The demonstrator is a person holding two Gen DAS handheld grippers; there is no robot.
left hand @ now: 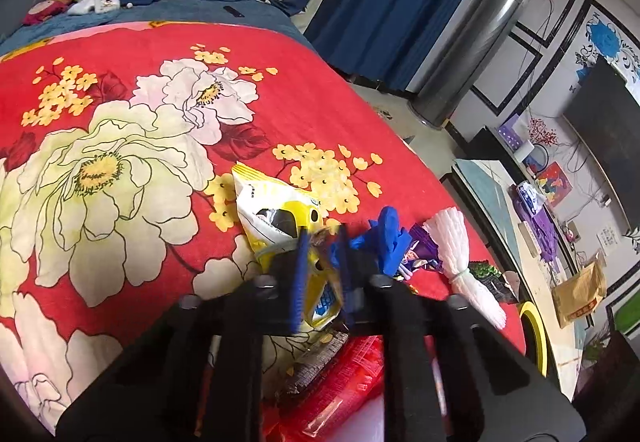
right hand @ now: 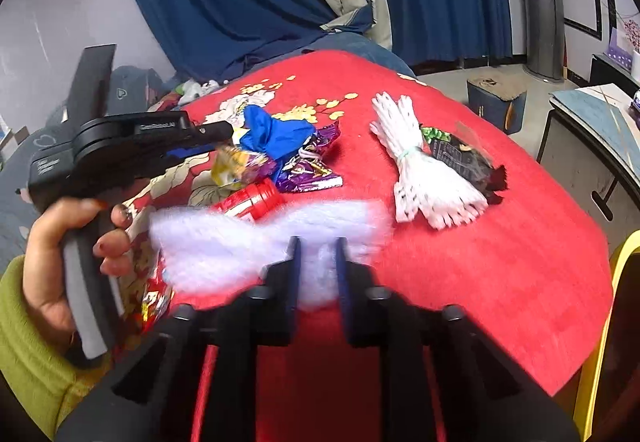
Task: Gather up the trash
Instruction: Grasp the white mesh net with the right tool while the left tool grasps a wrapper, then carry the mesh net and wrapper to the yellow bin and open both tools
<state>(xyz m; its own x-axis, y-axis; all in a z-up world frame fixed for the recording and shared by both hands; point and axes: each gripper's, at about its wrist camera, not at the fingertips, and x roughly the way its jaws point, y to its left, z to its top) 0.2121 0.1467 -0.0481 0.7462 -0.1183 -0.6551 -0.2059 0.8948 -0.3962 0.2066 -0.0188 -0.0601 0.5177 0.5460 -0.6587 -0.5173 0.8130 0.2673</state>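
My left gripper (left hand: 322, 238) is shut on a yellow snack wrapper (left hand: 276, 217) and holds it over the red flowered blanket (left hand: 120, 161). The same gripper (right hand: 224, 145) shows at the left of the right wrist view, held by a hand. My right gripper (right hand: 317, 242) is shut on a blurred white tissue (right hand: 256, 238). On the blanket lie a blue crumpled piece (right hand: 276, 133), a purple foil wrapper (right hand: 312, 169), a red-capped container (right hand: 256, 201), a white foam net (right hand: 420, 169) and a dark wrapper (right hand: 464, 157). A red packet (left hand: 344, 390) lies under the left gripper.
A yellow bin rim (right hand: 604, 322) stands at the blanket's right edge. Blue curtains (right hand: 240, 1) hang behind. A small stool (right hand: 496, 101) and a low table (right hand: 592, 129) stand on the floor at the right. Toys (left hand: 80, 1) lie at the far end.
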